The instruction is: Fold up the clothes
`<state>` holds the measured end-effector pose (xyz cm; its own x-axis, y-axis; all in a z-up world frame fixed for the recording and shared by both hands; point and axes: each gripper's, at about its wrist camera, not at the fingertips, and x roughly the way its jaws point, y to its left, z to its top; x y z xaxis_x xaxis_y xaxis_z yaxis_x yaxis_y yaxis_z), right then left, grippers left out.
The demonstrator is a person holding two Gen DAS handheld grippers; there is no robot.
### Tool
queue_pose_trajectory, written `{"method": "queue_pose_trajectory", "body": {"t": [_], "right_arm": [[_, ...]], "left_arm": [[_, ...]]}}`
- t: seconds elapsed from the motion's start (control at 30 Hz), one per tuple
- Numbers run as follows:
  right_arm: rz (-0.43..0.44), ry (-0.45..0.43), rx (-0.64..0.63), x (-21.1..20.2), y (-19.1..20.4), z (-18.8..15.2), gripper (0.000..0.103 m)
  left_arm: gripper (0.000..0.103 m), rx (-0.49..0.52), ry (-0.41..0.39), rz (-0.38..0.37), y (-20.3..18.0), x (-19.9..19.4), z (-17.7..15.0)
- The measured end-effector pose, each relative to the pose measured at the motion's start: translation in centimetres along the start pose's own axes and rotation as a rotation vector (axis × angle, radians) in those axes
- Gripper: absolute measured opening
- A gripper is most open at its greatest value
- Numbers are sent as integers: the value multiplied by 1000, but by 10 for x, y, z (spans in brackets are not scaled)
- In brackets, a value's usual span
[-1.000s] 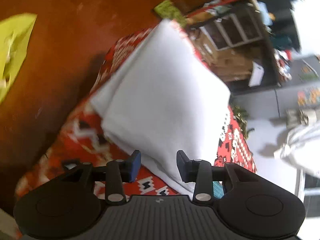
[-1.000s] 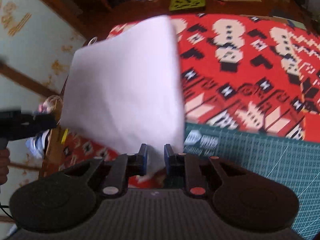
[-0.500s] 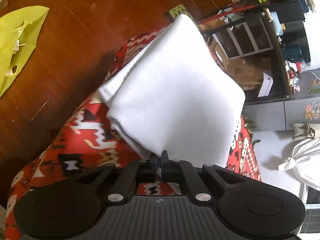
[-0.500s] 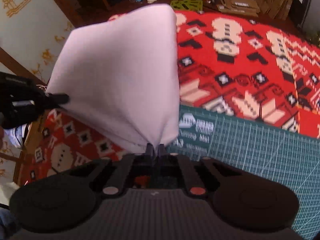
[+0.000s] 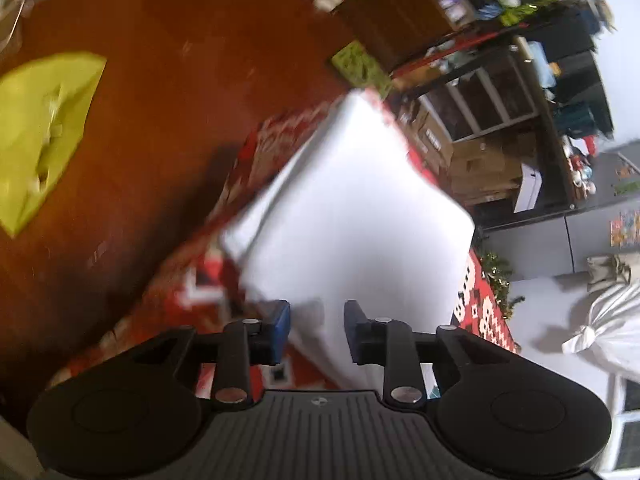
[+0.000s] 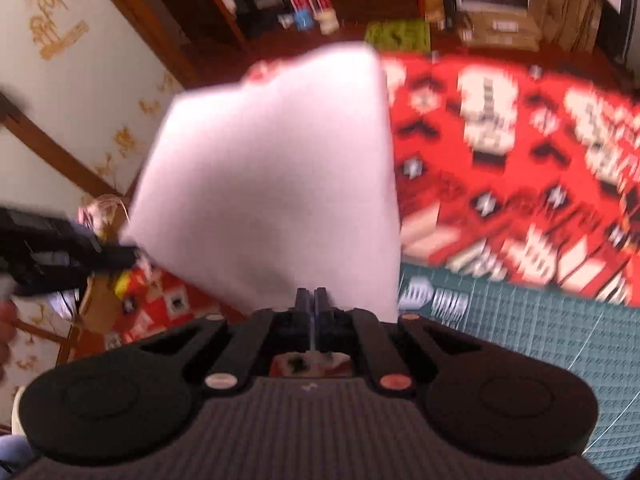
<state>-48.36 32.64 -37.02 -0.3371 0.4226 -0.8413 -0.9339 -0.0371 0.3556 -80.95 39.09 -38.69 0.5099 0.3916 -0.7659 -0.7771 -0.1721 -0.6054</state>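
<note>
A folded white cloth [image 5: 352,216] lies on a red patterned tablecloth [image 5: 192,296]. My left gripper [image 5: 317,330] is open, its blue-padded fingers astride the cloth's near corner. In the right wrist view the same white cloth [image 6: 272,184] is lifted at its near edge. My right gripper [image 6: 311,306] is shut on that edge. The left gripper [image 6: 72,254] shows there at the cloth's left corner.
A brown wooden table [image 5: 168,92] carries a yellow-green bag [image 5: 40,132] at the left. A green cutting mat [image 6: 520,340] lies under the tablecloth [image 6: 520,152] at the right. Shelves and boxes [image 5: 488,112] stand beyond the table.
My left gripper was shut on the cloth half a second ago and has opened. My right gripper has stayed shut on the cloth's edge. The cloth has sunk lower.
</note>
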Motion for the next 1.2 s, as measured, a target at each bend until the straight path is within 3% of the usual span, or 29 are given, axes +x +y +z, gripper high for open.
{"method": "queue_pose_trajectory", "body": {"t": [0.2, 0.27, 0.4, 0.43, 0.47, 0.67, 0.8, 0.93, 1.03, 1.13, 1.2], "right_arm": [[-2, 85, -8, -2, -1, -19, 2], [-4, 82, -15, -9, 1, -17, 3], [-11, 32, -26, -17, 3, 2, 7], [-15, 15, -24, -17, 2, 9, 7], [-20, -1, -22, -18, 1, 16, 7], [-42, -90, -18, -14, -2, 58, 7], [-47, -120, -1, -11, -7, 73, 7], [-57, -127, 40, 5, -17, 82, 11], [-41, -140, 57, 13, -27, 88, 23], [-9, -167, 63, 15, -34, 97, 38], [10, -176, 86, 18, -39, 103, 49]], "left_arm": [[27, 188, -43, 175, -1, 2, 9], [34, 203, -39, 166, 4, 4, 10], [32, 185, 29, 111, 13, 19, 16], [19, 178, 38, 104, 12, 22, 17], [14, 172, 47, 97, 12, 26, 19], [12, 401, -58, 96, -27, -2, 22], [14, 308, 8, 126, 6, 22, 25], [34, 185, -27, 122, 25, 11, 25], [37, 180, -107, 154, 19, -10, 34], [59, 239, -119, 98, 6, -7, 51], [62, 308, -104, 92, -6, 7, 62]]}}
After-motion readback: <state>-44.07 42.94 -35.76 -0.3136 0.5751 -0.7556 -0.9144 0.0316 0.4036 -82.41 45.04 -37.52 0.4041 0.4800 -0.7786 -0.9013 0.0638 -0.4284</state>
